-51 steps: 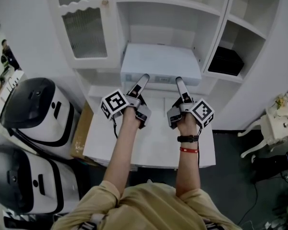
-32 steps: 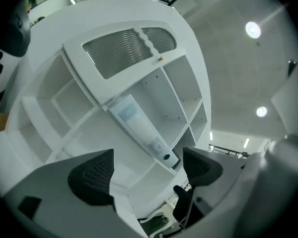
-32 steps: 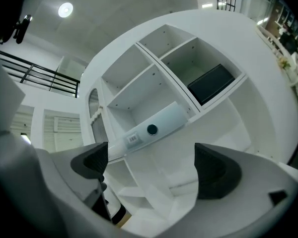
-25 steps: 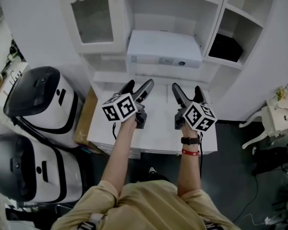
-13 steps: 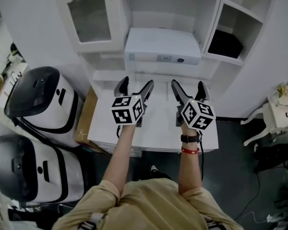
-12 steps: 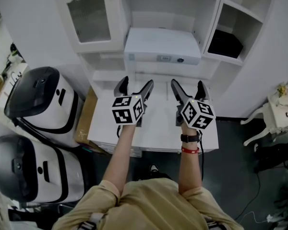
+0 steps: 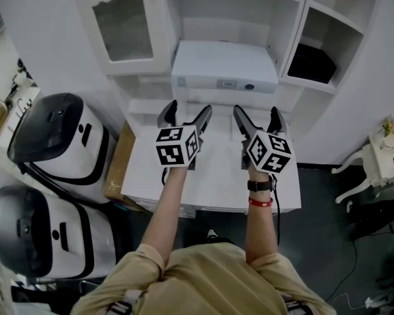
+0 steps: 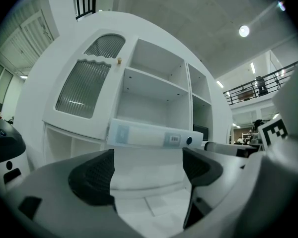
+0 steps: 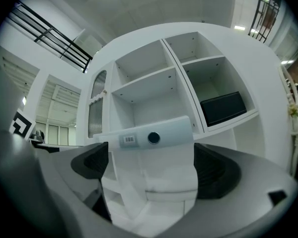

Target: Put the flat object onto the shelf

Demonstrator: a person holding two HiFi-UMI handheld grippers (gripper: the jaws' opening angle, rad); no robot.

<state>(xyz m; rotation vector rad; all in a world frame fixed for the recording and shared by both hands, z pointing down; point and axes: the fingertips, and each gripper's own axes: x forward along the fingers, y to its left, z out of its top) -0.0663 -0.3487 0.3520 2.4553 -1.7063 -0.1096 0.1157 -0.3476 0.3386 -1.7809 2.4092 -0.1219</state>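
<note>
In the head view, the flat object, a white binder (image 7: 224,64), lies on the shelf (image 7: 223,98) in the middle compartment of the white cabinet (image 7: 121,25), at upper centre of the frame, its labelled spine facing outward. Just below it, the left hand-held gripper (image 7: 186,113) and the right hand-held gripper (image 7: 258,115) hover side by side over the white tabletop (image 7: 213,182). A black box (image 7: 312,63) sits in the compartment at upper right.

In the left gripper view, the jaws stand wide apart at the bottom of the frame with nothing between them. The binder's spine crosses the centre beyond them, untouched.

In the right gripper view, the jaws are likewise spread and empty, with the binder beyond them at centre.
</note>
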